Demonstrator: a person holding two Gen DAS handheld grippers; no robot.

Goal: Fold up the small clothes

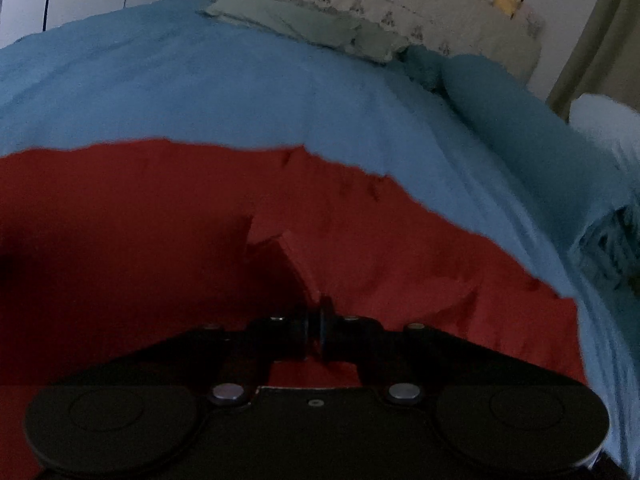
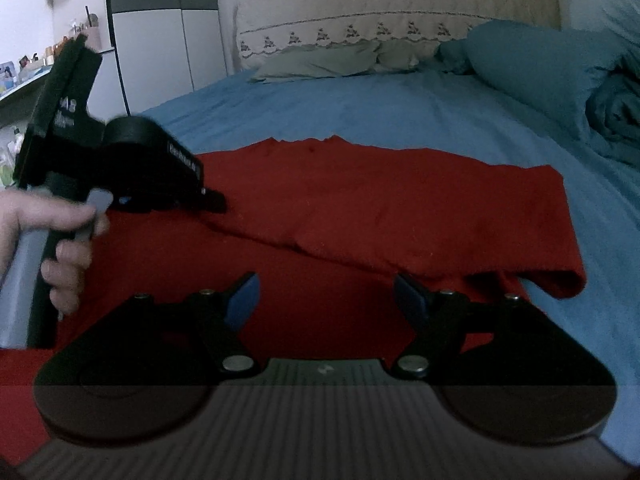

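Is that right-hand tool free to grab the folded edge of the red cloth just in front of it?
Probably yes. The right tool is open over the red cloth, and the folded edge lies just ahead to its right with nothing between them. The left tool pinches the cloth elsewhere.

A red garment lies spread flat, its far part folded over.

left gripper | side label, white print | blurred, unreadable

Blue-sheeted bed carries red garment, green pillow, teal duvet.
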